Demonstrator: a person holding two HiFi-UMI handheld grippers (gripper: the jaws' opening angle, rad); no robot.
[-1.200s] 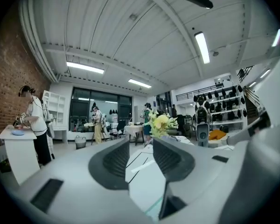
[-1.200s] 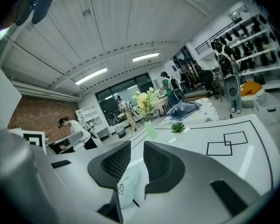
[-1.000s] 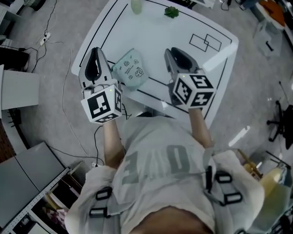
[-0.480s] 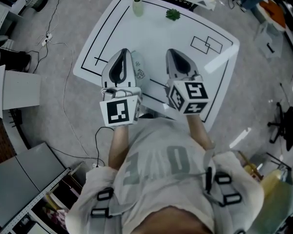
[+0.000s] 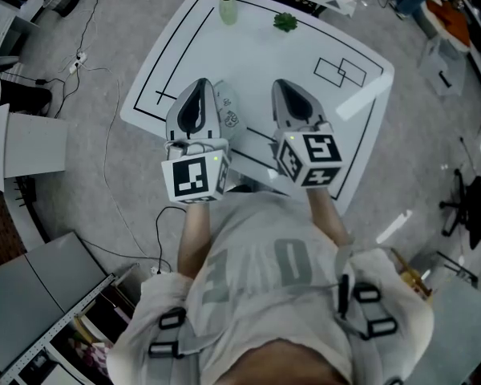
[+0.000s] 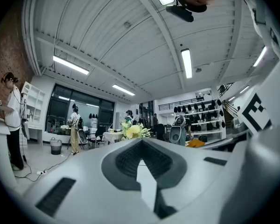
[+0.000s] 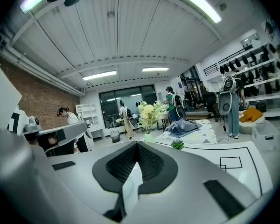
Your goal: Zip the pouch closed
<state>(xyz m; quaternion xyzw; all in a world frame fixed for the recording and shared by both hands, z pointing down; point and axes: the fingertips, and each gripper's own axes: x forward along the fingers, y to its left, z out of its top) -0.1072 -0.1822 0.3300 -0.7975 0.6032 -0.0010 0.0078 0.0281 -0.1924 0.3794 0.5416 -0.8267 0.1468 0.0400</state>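
Item 1, task object. The pouch point(image 5: 229, 111) lies on the white bench point(image 5: 256, 54), near the edge closest to the person. It is pale green with small printed marks. Most of it is covered in the head view by the left tool point(image 5: 200, 87), which sits directly over it. Only the pouch's right margin shows, so the state of its zip cannot be told.

Item 2, left tool. Its jaws stand together, tips meeting. The left gripper view looks out level across the room, not down at the pouch. Whether the tool touches the pouch cannot be told. Its marker cube point(image 5: 194, 179) sits at the near end, over the bench edge.

Item 3, right tool point(image 5: 282, 87). Its jaws are also closed tip to tip. It is to the right of the pouch, over bare bench surface, apart from the left tool and roughly parallel to it. Its marker cube point(image 5: 309, 157) is at the near end.

Item 4, surroundings. A black border line runs round the bench top. A vase of flowers point(image 5: 226, 8) stands at the far edge, with a small green plant point(image 5: 285, 22) to its right. A pair of outlined rectangles point(image 5: 337, 70) is drawn towards the right corner. A cable point(image 5: 104, 159) trails over the grey floor left of the bench.
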